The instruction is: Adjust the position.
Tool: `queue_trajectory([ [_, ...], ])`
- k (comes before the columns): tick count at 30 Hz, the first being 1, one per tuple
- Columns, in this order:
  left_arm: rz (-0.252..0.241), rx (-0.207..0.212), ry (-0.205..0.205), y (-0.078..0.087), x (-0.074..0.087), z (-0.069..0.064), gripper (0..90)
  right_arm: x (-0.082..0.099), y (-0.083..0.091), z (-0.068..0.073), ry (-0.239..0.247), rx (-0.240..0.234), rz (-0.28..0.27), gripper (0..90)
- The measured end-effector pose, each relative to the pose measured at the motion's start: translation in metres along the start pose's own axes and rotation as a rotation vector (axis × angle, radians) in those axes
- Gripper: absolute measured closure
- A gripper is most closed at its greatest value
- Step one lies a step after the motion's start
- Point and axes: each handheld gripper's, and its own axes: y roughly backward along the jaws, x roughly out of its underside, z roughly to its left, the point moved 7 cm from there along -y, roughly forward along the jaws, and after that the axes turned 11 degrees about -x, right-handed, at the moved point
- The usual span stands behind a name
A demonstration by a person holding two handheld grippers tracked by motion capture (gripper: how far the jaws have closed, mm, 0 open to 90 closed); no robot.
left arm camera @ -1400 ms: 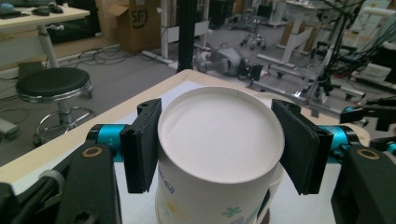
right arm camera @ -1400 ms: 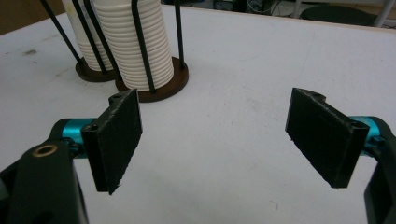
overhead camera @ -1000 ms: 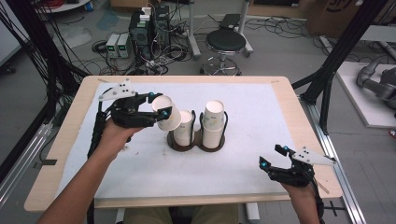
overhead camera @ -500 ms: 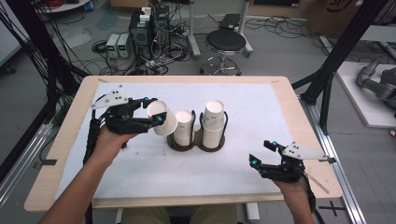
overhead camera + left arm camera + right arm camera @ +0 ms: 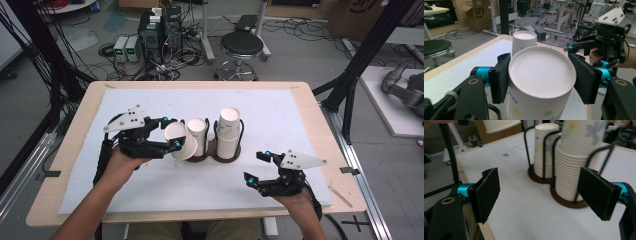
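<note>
The left gripper [image 5: 170, 135] is pinching one paper cup [image 5: 180, 141] at nine o'clock of the cup holder [image 5: 216, 152], not yet stacked, while the right gripper [image 5: 256, 167] is waiting spread, empty.

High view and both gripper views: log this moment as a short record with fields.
held item: paper cup, tilted, bottom toward the left gripper's camera
left gripper: jaws shut on the paper cup's sides
right gripper: jaws open, nothing between them, near the table's front edge
cup holder: dark base with wire uprights, two stacks
left stack: shorter
right stack: taller
surface: white mat on a wooden table
</note>
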Motion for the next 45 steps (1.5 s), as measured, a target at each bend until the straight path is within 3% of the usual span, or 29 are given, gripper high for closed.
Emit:
queue_trajectory([
  [7, 0.036, 0.050, -0.016, -0.009, 0.013, -0.020, 36.5, -0.010, -0.024, 0.009, 0.039, -0.093, 0.011, 19.1],
  [19, 0.062, 0.106, -0.035, -0.023, 0.022, -0.039, 36.6, -0.019, -0.063, 0.017, 0.077, -0.212, 0.051, 19.1],
  [28, 0.081, 0.141, -0.050, -0.032, 0.025, -0.048, 36.6, -0.016, -0.075, 0.021, 0.074, -0.262, 0.055, 19.1],
  [32, 0.086, 0.152, -0.051, -0.036, 0.026, -0.053, 36.6, -0.016, -0.078, 0.020, 0.096, -0.251, 0.047, 19.1],
  [45, 0.103, 0.196, -0.052, -0.046, 0.029, -0.063, 36.7, -0.014, -0.086, 0.026, 0.113, -0.288, 0.058, 19.1],
])
